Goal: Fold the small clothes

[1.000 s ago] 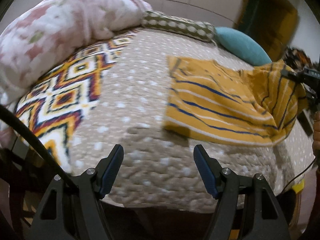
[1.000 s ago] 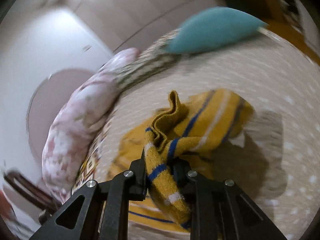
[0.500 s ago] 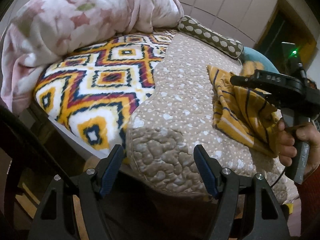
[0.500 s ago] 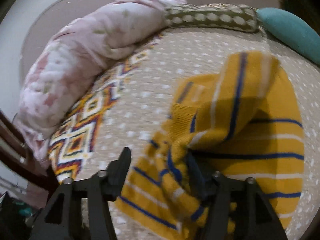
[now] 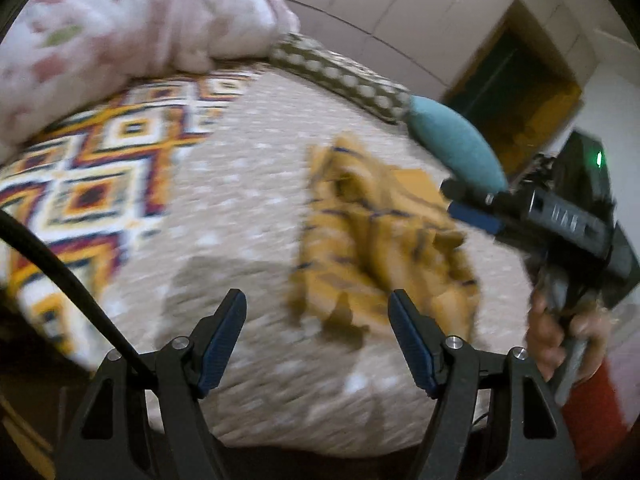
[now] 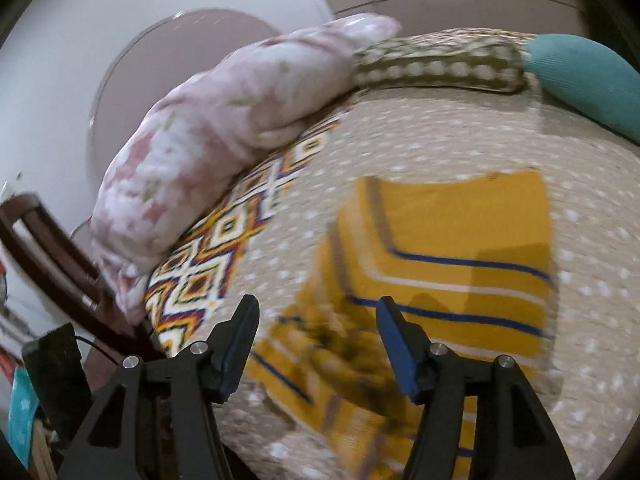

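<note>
One mustard striped sweater (image 6: 452, 264) is lying rumpled on the bed's dotted beige quilt (image 6: 460, 136), released by both grippers. The right gripper (image 6: 316, 340) is hovering jaws spread over its near edge; the left gripper (image 5: 316, 332), jaws also spread, is facing it from just beside.

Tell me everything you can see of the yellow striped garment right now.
The yellow striped garment looks like a knit, mustard with thin blue and pale stripes. It lies on the beige dotted bedspread, partly folded: the far part is flat, the near edge rumpled and bunched. Motion blur hides finer detail. Neither gripper holds it: the right gripper is open just above the rumpled edge, and the left gripper is open near its corner. Contact cannot be told.
</note>
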